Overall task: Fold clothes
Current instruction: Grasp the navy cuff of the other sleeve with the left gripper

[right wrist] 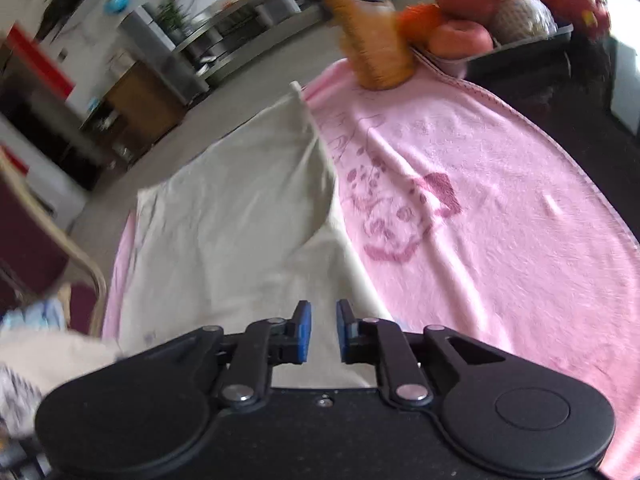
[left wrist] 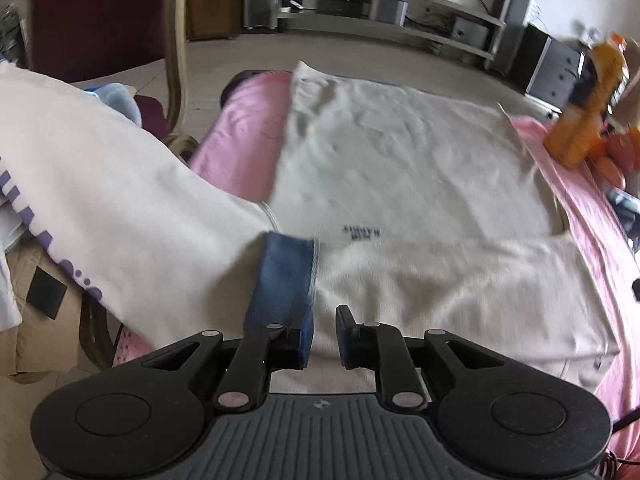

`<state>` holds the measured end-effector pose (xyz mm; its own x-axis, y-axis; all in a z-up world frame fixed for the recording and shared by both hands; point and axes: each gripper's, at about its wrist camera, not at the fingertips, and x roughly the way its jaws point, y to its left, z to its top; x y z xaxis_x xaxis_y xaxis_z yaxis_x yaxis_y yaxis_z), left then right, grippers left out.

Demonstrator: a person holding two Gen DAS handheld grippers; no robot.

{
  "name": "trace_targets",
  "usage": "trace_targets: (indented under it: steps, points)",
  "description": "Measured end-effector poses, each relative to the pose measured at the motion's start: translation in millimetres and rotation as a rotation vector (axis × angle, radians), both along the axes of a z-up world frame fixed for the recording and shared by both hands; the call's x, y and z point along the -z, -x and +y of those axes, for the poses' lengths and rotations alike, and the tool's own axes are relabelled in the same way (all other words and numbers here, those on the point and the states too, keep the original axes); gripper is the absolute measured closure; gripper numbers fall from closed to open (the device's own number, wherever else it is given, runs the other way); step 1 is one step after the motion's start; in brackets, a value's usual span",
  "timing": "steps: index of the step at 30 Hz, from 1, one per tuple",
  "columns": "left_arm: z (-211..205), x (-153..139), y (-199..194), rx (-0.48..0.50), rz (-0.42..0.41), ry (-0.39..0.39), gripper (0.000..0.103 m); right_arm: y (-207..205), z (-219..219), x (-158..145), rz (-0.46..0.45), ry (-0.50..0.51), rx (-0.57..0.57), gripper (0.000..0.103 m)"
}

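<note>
A cream shirt (left wrist: pixel 400 168) lies spread on a pink blanket (right wrist: pixel 480 208), its left part lifted in a fold that ends in a blue cuff (left wrist: pixel 286 276) just ahead of the left gripper (left wrist: pixel 324 334), whose jaws stand a little apart with the cuff against the left pad; whether it is pinched I cannot tell. The right gripper (right wrist: pixel 324 330) hangs over the shirt's right edge, jaws slightly apart with nothing between them. To the right, an orange bottle (right wrist: pixel 372 36) and a fruit tray (right wrist: pixel 516 46) stand at the blanket's far edge.
</note>
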<state>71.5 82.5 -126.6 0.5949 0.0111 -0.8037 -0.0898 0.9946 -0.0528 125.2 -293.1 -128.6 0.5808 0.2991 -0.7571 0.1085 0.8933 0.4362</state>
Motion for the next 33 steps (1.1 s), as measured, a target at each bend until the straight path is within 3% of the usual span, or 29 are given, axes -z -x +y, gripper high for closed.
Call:
trace_targets:
  steps: [4, 7, 11, 16, 20, 22, 25, 28, 33]
  points:
    - [-6, 17, -5, 0.012, 0.001, -0.047, 0.089, 6, 23, 8, -0.031, 0.095, -0.070, 0.089]
    - [-11, 29, -14, 0.033, 0.017, -0.049, 0.091, 2, 50, 18, -0.013, 0.133, -0.184, 0.089]
    - [-20, 38, -18, 0.057, 0.017, -0.120, 0.091, 0, 77, 31, 0.019, 0.206, -0.287, 0.089]
    - [-18, 38, -11, 0.061, 0.034, -0.123, 0.090, 10, 83, 37, -0.001, 0.309, -0.321, 0.090]
    - [-9, 35, 6, 0.021, 0.126, -0.107, 0.087, 26, 69, 34, 0.053, 0.371, -0.269, 0.090]
    - [-2, 32, 18, -0.012, 0.135, -0.098, 0.088, 39, 60, 29, 0.058, 0.414, -0.229, 0.089]
    - [10, 21, 35, -0.054, 0.105, -0.056, 0.088, 54, 47, 8, -0.014, 0.322, -0.170, 0.088]
    - [16, -7, 52, -0.075, 0.010, -0.039, 0.088, 69, 34, -14, -0.086, 0.230, -0.112, 0.086]
    - [30, -49, 69, -0.110, -0.098, 0.002, 0.087, 86, 42, -57, -0.191, 0.120, -0.103, 0.071]
